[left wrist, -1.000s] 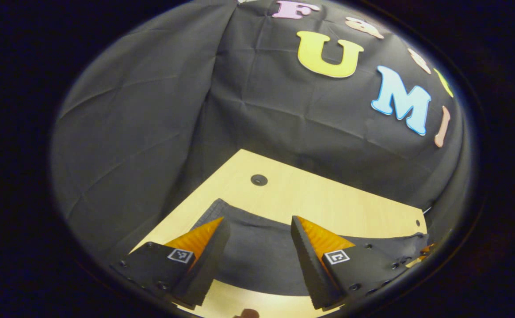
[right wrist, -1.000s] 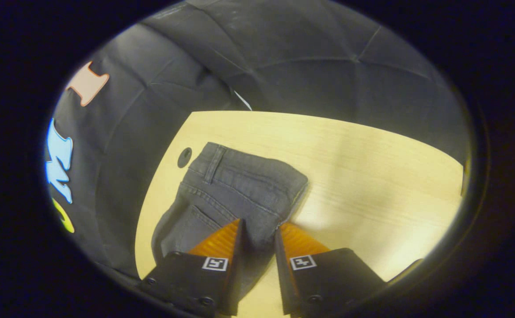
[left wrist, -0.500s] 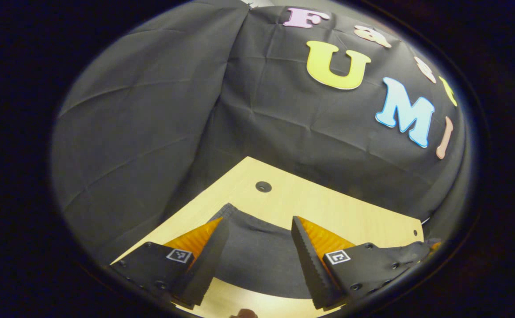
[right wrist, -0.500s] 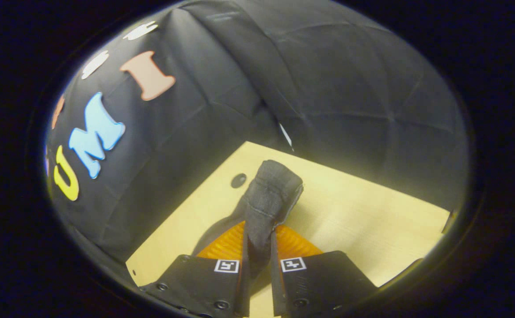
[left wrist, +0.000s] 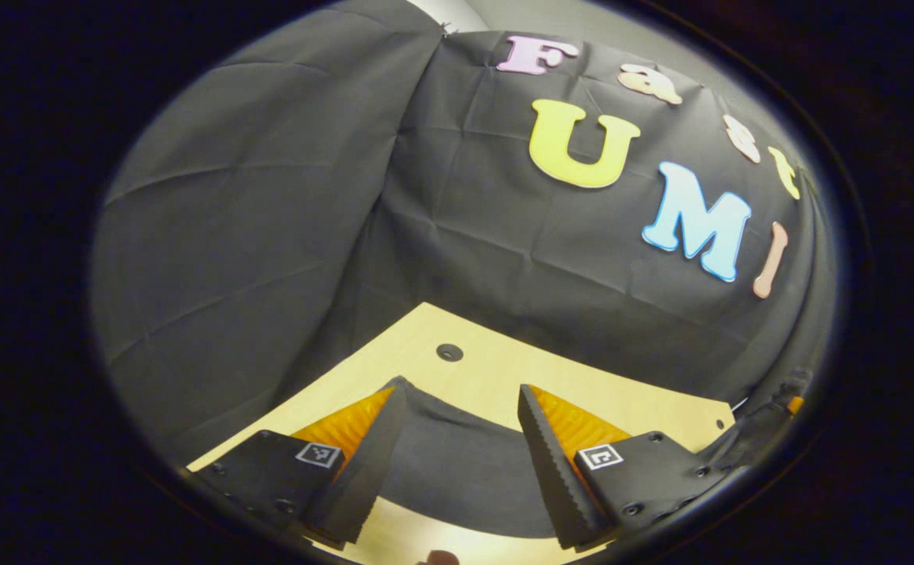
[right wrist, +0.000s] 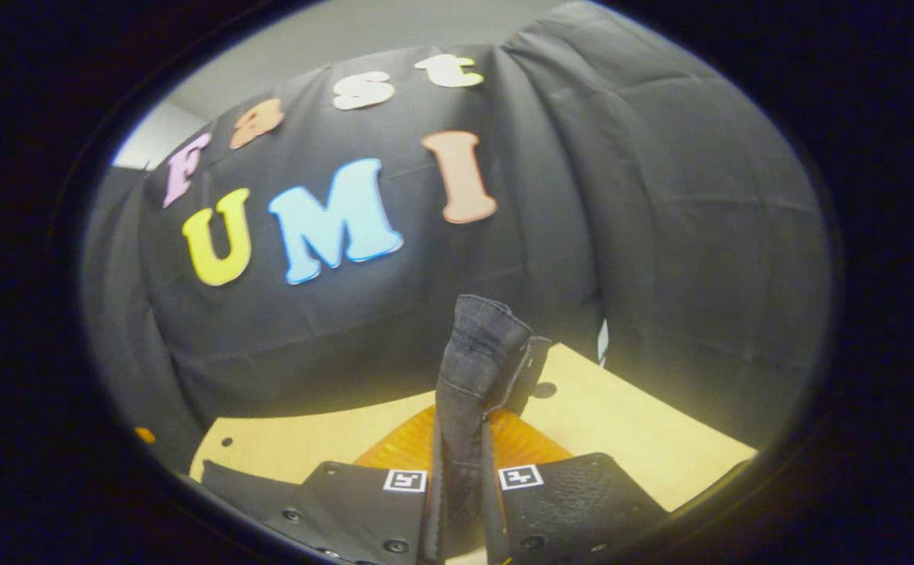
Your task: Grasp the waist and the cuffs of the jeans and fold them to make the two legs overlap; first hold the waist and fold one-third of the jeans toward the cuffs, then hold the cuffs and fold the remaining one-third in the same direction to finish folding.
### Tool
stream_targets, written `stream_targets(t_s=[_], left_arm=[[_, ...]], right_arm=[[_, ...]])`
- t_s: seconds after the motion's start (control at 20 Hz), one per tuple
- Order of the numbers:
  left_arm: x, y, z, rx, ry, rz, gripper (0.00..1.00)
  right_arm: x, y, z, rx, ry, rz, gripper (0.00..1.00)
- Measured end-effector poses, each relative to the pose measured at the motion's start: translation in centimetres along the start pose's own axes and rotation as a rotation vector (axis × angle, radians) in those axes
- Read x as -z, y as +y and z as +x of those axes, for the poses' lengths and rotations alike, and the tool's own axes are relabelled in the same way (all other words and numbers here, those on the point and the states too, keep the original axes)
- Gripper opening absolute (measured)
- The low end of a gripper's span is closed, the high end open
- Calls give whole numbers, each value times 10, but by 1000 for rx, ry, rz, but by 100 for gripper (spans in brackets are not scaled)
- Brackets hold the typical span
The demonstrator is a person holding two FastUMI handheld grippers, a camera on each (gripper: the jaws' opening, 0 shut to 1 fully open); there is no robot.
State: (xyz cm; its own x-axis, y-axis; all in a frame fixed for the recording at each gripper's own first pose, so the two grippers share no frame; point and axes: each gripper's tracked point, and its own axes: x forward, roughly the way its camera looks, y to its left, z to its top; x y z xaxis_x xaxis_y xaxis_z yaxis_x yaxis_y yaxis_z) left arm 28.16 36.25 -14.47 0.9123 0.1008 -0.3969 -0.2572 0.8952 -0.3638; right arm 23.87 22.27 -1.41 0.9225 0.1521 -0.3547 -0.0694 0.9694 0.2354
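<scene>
Dark grey jeans [left wrist: 457,463] lie on the pale wooden table [left wrist: 496,369]. In the left gripper view one end of them lies flat under and between the fingers of my left gripper [left wrist: 458,392], which stands open and holds nothing. At that view's right edge the far end of the jeans [left wrist: 747,439] rises off the table. In the right gripper view my right gripper [right wrist: 460,428] is shut on the waist of the jeans [right wrist: 480,353]. A bunched fold of the waist sticks up above the fingers, lifted clear of the table [right wrist: 660,447]. More of the jeans [right wrist: 245,486] lies low at the left.
The booth's black cloth wall [left wrist: 268,235] closes in behind the table on all sides. A round hole [left wrist: 449,352] marks the table near its far edge, and another hole [right wrist: 543,390] shows just behind the raised waist. The bare table top [right wrist: 300,439] runs left of my right gripper.
My right gripper has shut on the jeans' waist and lifted it off the table, swinging up toward the wall. The left gripper has stayed open over the other end, tilting slightly.
</scene>
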Motion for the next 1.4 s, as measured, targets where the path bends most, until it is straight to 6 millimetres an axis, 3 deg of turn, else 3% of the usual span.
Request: stream_targets(t_s=[0.15,0.25,0.3,0.45,0.6,0.7,0.8,0.9,0.95,1.0,1.05,1.15,1.4], left_arm=[[-3,1,-8,39,-33,-29,94],[-3,5,-12,58,-35,-44,94],[-1,5,-14,64,-29,-48,94],[2,17,-24,37,-39,-41,94],[8,27,-32,5,-40,-28,94],[17,37,-32,-23,-26,-40,94],[28,44,-29,-36,8,-90,94],[41,48,-25,-37,48,-163,94],[46,52,-22,-40,63,-198,94],[48,54,-22,-41,74,-238,94],[52,58,-19,-40,88,-281,94],[59,72,-11,-55,112,-381,94],[88,129,10,-115,178,-660,94]], right_arm=[[17,64,-10,-136,-22,-60,18],[44,101,-8,-235,-6,-76,14],[60,120,-8,-292,8,-86,18],[108,174,-16,-465,57,-141,18],[169,201,-21,-549,121,-212,14],[196,212,-9,-588,158,-254,18],[214,223,1,-614,183,-297,16],[229,223,5,-657,239,-309,23],[235,224,5,-675,267,-313,46],[236,223,4,-671,280,-327,46],[232,220,1,-669,276,-342,64],[214,210,-8,-667,251,-348,75],[148,186,-9,-573,155,-303,87]])
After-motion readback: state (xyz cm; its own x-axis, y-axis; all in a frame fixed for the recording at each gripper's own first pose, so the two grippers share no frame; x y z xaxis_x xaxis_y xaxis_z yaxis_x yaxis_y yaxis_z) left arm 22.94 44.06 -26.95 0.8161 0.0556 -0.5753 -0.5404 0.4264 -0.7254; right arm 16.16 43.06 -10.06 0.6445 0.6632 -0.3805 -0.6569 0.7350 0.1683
